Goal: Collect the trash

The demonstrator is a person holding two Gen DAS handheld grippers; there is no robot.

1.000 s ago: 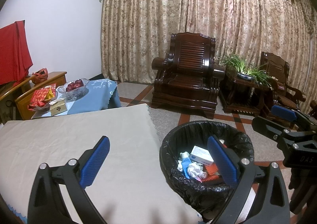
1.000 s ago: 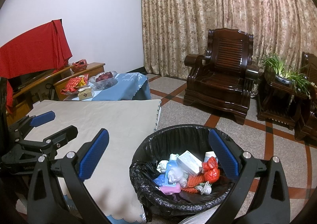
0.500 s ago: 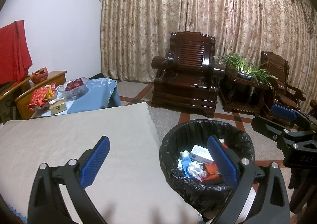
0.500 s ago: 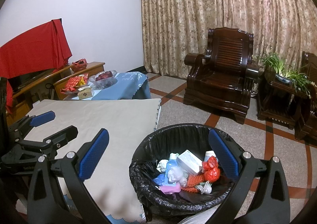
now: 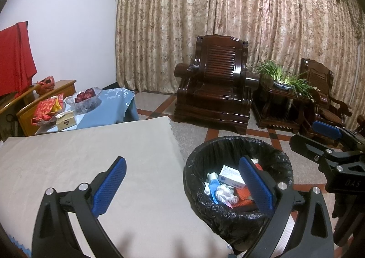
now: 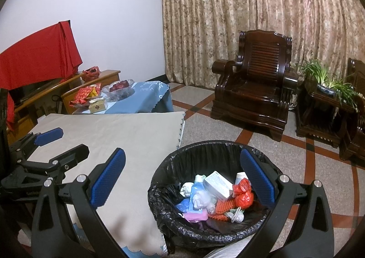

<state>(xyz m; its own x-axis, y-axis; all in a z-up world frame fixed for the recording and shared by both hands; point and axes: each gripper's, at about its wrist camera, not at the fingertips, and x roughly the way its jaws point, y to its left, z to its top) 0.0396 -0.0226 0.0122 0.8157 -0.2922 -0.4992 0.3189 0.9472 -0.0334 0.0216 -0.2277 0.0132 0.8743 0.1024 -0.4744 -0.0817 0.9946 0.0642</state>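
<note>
A black-lined trash bin (image 5: 230, 146) (image 6: 205, 150) stands on the floor beside a table covered with a beige cloth (image 5: 91, 155) (image 6: 118, 134). Inside it lie a white box (image 6: 217, 183), a blue tube (image 6: 197, 189), red wrappers (image 6: 243, 196) and crumpled white paper (image 6: 200, 198). My left gripper (image 5: 182, 186) is open and empty, held over the cloth's right edge and the bin. My right gripper (image 6: 182, 179) is open and empty above the bin's near rim. Each gripper shows in the other's view, the right one (image 5: 326, 141) and the left one (image 6: 48, 143).
A small table with a blue cloth (image 5: 107, 109) holds a bowl of red fruit (image 5: 86, 98), a small box (image 5: 65, 121) and red packets (image 5: 48, 107). A dark wooden armchair (image 5: 216, 89), a plant stand (image 5: 282, 98) and curtains stand behind.
</note>
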